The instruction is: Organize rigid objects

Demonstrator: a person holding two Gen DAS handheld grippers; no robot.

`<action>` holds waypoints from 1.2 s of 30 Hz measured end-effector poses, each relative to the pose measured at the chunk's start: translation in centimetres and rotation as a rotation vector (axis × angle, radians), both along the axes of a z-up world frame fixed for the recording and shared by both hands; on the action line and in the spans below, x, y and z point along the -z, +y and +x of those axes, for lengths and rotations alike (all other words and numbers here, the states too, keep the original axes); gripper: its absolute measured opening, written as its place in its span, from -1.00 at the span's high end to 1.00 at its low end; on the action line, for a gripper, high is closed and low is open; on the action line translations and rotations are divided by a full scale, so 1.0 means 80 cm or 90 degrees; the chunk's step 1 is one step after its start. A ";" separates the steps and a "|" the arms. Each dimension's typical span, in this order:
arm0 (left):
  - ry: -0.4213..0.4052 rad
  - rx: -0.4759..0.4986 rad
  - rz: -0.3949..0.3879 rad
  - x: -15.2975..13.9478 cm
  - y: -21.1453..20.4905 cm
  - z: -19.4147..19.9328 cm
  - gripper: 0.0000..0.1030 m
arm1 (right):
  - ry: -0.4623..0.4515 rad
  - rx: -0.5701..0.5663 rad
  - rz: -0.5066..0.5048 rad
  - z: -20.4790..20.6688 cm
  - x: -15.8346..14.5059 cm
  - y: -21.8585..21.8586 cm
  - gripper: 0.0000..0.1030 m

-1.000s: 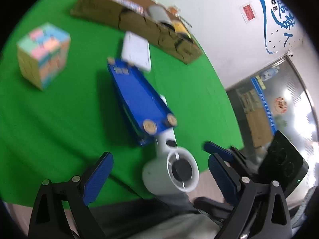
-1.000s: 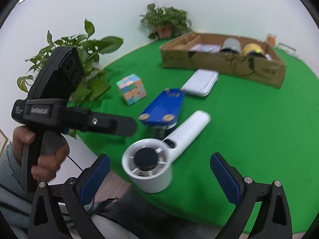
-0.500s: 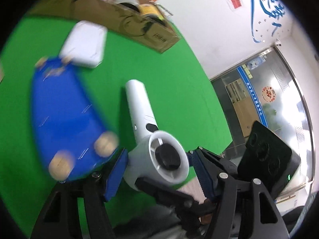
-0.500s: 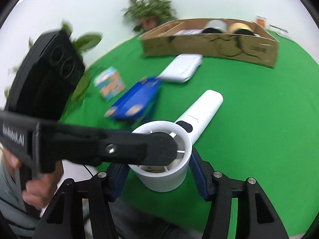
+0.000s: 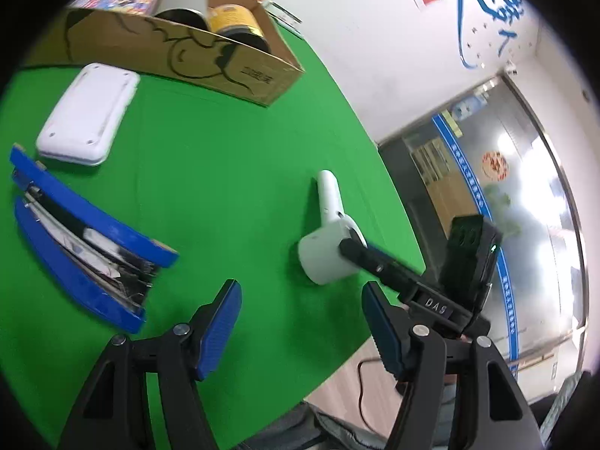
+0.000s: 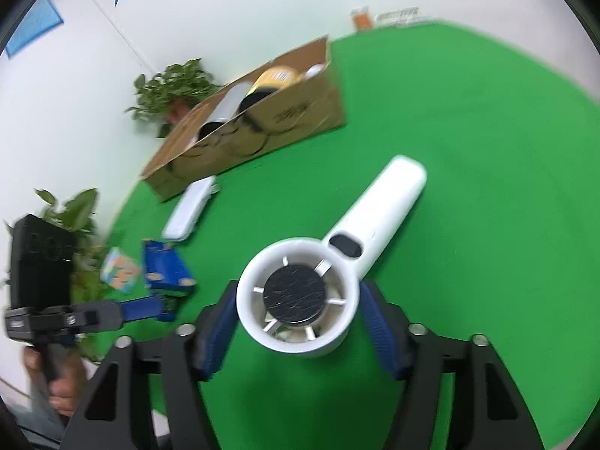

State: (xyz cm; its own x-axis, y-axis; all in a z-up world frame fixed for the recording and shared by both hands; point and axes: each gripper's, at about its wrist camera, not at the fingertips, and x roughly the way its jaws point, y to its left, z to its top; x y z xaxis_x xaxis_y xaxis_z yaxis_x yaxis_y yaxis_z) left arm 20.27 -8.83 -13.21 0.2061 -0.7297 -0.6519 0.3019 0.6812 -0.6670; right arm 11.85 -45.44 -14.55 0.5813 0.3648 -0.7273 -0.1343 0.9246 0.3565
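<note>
A white hand-held fan (image 6: 300,296) lies on the green table, and my right gripper (image 6: 298,322) is shut on its round head, one blue pad on each side. The fan also shows in the left wrist view (image 5: 326,251), with the right gripper's finger against it. My left gripper (image 5: 300,333) is open and empty, above the table's near edge to the left of the fan. A blue stapler (image 5: 82,247) lies left of it, and a white flat case (image 5: 88,112) lies beyond.
A cardboard box (image 5: 240,71) at the back holds a grey can (image 5: 183,0), a yellow can (image 5: 236,22) and a colourful booklet. A pastel cube (image 6: 120,268) sits by the stapler. Potted plants (image 6: 172,90) stand beyond the table's left edge.
My right gripper has closed on the fan's head and turned it to the right, away from the stapler. My left gripper has drawn back from the fan and opened.
</note>
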 end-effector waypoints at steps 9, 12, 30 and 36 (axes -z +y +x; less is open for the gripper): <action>-0.020 0.018 0.041 -0.010 -0.029 0.032 -0.26 | 0.023 0.015 -0.146 0.011 -0.015 0.057 -0.26; -0.022 0.009 0.037 -0.014 -0.020 0.034 -0.26 | 0.005 -0.019 -0.138 0.014 -0.007 0.069 -0.06; 0.004 0.018 0.056 -0.013 -0.025 0.085 -0.26 | 0.005 -0.031 0.052 0.003 0.005 0.022 -0.49; 0.058 0.063 0.135 0.018 -0.073 0.141 -0.26 | -0.027 -0.063 -0.026 -0.008 -0.017 0.084 -0.58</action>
State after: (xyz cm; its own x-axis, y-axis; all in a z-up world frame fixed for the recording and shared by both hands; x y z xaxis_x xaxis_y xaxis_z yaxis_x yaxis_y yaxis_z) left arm 31.51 -14.68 -14.67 0.0734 -0.5882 -0.8054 0.3189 0.7790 -0.5398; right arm 11.22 -38.68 -13.18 0.5744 0.3924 -0.7184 -0.2401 0.9198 0.3104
